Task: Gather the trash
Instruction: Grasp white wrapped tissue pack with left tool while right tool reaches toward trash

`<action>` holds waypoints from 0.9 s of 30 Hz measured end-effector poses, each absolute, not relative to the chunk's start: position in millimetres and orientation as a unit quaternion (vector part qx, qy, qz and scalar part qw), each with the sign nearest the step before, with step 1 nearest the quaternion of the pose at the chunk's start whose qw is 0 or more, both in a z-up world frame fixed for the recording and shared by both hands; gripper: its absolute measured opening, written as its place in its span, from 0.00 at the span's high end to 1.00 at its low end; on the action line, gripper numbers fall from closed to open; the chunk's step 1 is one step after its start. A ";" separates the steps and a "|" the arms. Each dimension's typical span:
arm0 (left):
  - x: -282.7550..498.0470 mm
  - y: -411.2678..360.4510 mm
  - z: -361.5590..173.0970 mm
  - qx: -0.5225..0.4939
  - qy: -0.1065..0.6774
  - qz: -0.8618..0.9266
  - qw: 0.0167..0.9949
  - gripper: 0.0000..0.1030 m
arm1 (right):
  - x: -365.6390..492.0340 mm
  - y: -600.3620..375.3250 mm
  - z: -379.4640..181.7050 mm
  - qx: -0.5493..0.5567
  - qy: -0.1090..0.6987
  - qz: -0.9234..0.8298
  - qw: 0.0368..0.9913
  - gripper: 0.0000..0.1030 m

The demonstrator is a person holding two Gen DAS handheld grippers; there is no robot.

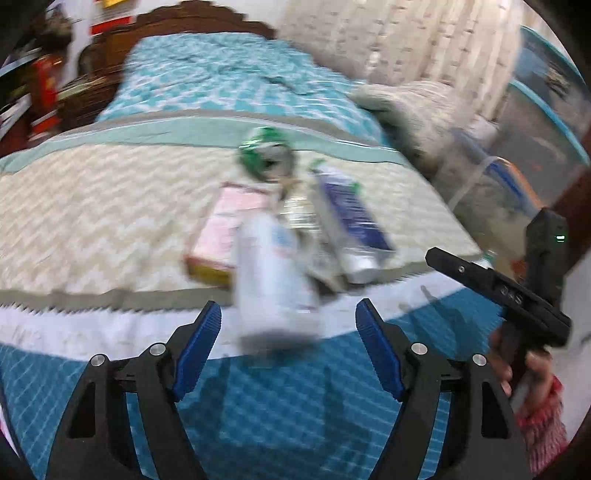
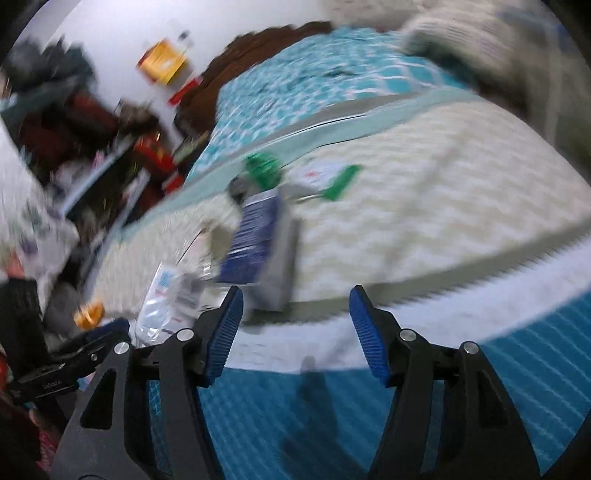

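Trash lies in a heap on the bed near its front edge. A white plastic bottle [image 1: 275, 273] lies closest, just ahead of my open, empty left gripper [image 1: 288, 321]. Beside it are a pink box [image 1: 225, 229], a blue and white carton [image 1: 354, 218] and a green and silver wrapper [image 1: 267, 153]. In the right wrist view the blue carton [image 2: 258, 236] lies just ahead of my open, empty right gripper [image 2: 295, 310], with the clear bottle [image 2: 162, 306] to its left and green scraps [image 2: 341, 182] beyond. Both views are blurred.
The bed has a cream zigzag blanket [image 1: 92, 206] over a teal quilt [image 1: 221, 77], with a wooden headboard [image 1: 192, 18] behind. A pale pillow [image 1: 417, 107] lies at the right. Cluttered shelves [image 2: 92, 147] stand left of the bed. The other gripper [image 1: 517, 291] shows at the right.
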State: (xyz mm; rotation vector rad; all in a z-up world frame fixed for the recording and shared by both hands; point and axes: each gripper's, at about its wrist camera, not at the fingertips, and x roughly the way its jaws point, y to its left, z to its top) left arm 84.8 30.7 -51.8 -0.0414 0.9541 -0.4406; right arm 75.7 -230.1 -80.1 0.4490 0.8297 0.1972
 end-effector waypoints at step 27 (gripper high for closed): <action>45.1 140.5 -76.7 -0.130 0.475 -0.216 0.843 0.68 | 99.7 -39.8 -107.0 -0.242 0.379 0.073 0.890 0.67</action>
